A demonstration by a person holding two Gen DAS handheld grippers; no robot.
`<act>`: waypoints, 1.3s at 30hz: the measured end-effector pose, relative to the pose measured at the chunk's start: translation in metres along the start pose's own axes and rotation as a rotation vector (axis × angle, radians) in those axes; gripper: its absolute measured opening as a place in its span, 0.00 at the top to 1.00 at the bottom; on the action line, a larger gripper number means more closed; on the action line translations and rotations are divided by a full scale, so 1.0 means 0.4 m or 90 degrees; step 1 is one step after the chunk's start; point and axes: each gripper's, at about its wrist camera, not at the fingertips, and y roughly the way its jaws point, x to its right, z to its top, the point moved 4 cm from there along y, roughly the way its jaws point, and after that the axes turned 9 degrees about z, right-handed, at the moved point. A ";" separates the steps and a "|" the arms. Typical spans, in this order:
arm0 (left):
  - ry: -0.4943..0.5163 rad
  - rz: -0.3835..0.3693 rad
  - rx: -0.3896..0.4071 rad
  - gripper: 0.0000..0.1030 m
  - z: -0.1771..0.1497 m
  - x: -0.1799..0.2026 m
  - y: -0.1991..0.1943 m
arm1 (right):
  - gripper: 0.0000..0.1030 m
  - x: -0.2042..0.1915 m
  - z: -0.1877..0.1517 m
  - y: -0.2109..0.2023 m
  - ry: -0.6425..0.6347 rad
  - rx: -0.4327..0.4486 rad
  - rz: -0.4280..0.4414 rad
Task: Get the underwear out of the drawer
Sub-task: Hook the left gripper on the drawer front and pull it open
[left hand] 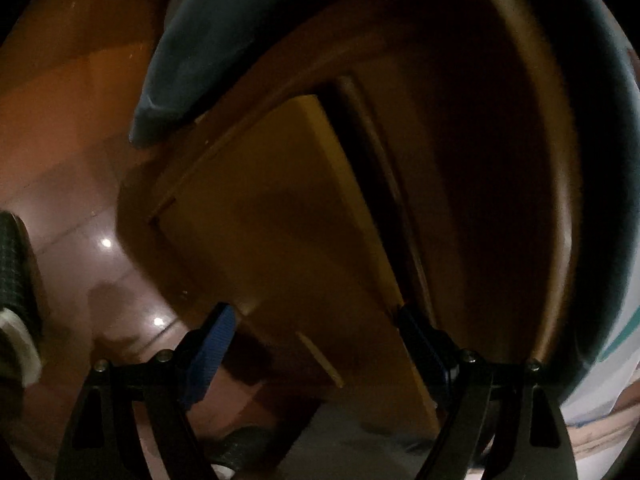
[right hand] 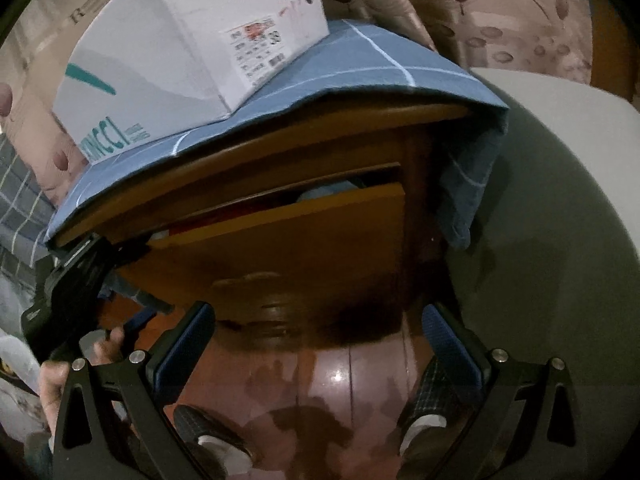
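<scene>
The drawer (right hand: 280, 236) of the small wooden nightstand (right hand: 416, 216) stands pulled out only a crack, and everything else sits around that front panel. Above it a blue checked cloth (right hand: 360, 68) drapes over the nightstand top, with a white shoe box (right hand: 172, 52) resting on the cloth. In the dark gap over the drawer's top edge I can just make out pale and bluish fabric (right hand: 320, 192), which I take to be the underwear, though too little shows to be sure.

The right gripper (right hand: 316, 344) hangs in front of the drawer face with its blue-padded jaws spread wide and nothing between them. The left gripper (left hand: 320, 344) is likewise spread and empty, set near the drawer's side edge.

Underwear ought to be light, limp and easily bunched; I would pinch a fold near the top of the pile, since a soft garment sags and snags on the drawer lip.

Only the right wrist view shows the fabric, the box and the person's hand (right hand: 60, 376) on the other tool. The left wrist view shows instead the drawer's flank (left hand: 288, 208) and the glossy reddish floor (left hand: 72, 128), with no contents visible.
</scene>
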 end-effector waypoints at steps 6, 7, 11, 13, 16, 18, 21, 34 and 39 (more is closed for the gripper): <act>-0.041 -0.060 0.005 0.16 -0.006 -0.014 0.011 | 0.00 -0.009 -0.011 0.013 -0.005 -0.020 0.010; -0.054 -0.055 -0.002 0.13 -0.006 -0.021 0.017 | 0.00 -0.009 -0.010 0.012 -0.002 -0.020 0.014; -0.129 -0.088 -0.027 0.09 -0.008 -0.046 0.045 | 0.00 -0.008 -0.010 0.005 -0.003 -0.015 0.012; -0.132 -0.081 -0.022 0.09 -0.011 -0.046 0.050 | 0.00 -0.004 -0.011 0.005 0.005 -0.018 0.015; -0.149 -0.077 -0.018 0.03 -0.014 -0.046 0.062 | 0.00 0.000 -0.009 0.004 0.011 -0.017 0.014; -0.167 -0.073 -0.023 0.00 -0.015 -0.056 0.078 | 0.00 -0.002 -0.008 0.001 0.011 -0.013 0.015; -0.193 -0.050 -0.035 0.00 -0.005 -0.051 0.105 | 0.00 -0.005 -0.007 0.000 0.006 -0.012 0.013; -0.191 0.009 -0.026 0.00 -0.021 -0.056 0.098 | 0.00 -0.006 0.000 -0.008 0.004 -0.003 0.011; -0.138 0.060 -0.006 0.00 -0.042 -0.072 0.051 | 0.00 -0.006 0.007 -0.020 0.000 0.008 0.006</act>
